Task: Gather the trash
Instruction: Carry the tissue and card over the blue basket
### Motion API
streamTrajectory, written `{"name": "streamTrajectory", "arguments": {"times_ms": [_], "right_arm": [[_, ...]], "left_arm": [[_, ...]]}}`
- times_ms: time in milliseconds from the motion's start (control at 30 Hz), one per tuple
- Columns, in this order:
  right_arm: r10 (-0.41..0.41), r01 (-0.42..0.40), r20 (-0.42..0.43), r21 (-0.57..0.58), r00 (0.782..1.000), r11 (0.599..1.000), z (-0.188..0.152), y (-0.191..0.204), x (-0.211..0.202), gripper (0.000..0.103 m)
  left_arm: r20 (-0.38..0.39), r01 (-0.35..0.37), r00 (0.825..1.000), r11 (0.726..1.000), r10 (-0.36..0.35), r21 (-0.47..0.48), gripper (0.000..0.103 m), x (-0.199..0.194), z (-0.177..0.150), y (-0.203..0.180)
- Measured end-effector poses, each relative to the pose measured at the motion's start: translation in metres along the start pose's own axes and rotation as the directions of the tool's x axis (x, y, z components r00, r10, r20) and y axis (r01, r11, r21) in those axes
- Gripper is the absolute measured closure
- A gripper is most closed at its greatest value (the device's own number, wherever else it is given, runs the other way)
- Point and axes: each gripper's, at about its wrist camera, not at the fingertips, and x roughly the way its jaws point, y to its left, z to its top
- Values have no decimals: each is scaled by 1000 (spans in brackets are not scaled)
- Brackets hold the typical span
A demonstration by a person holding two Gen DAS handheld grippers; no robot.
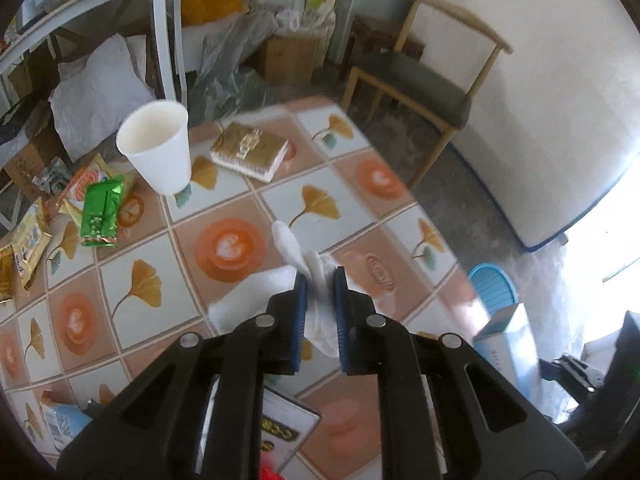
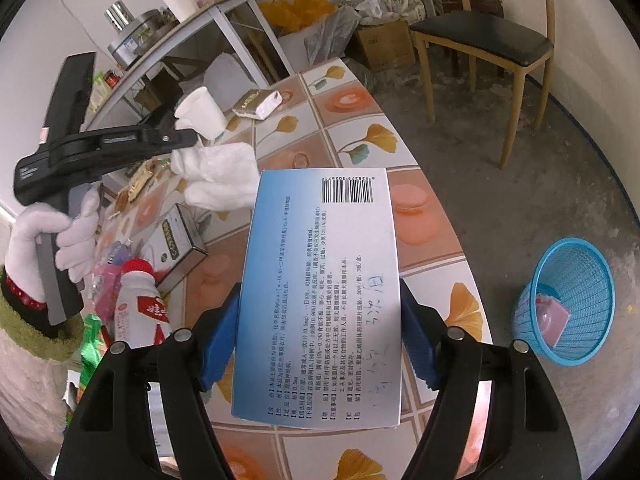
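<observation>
My left gripper [image 1: 320, 280] is shut on a crumpled white tissue [image 1: 316, 304] and holds it above the patterned table [image 1: 256, 200]. In the right wrist view the left gripper [image 2: 192, 140] shows at the left with the tissue [image 2: 220, 178] hanging from it. My right gripper [image 2: 320, 320] is shut on a blue and white medicine box [image 2: 320, 288] held over the table's right edge. A blue mesh trash basket [image 2: 568, 300] stands on the floor at the right with a pink wrapper inside; it also shows in the left wrist view [image 1: 492, 284].
On the table stand a white paper cup [image 1: 158, 148], a gold box [image 1: 250, 152], a green packet [image 1: 102, 210], snack wrappers [image 1: 28, 240], a white bottle with a red cap [image 2: 140, 304] and a dark box [image 2: 180, 240]. A wooden chair [image 2: 488, 44] stands beyond the table.
</observation>
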Motion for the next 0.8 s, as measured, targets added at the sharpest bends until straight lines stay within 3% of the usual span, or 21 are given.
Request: {"name": "streamTrajectory", "arguments": {"times_ms": [533,800], "right_arm": [[43,-50,106,69,993,996,-15,-20,-54,33],[12,-45,190,172,982,984,-32,-66,-93,33]], "left_arm": [[71,145,987,989,-146,27,92,-64,-5,-59],[33,211,976,969,-217,127,92,-64,-9,-130]]}}
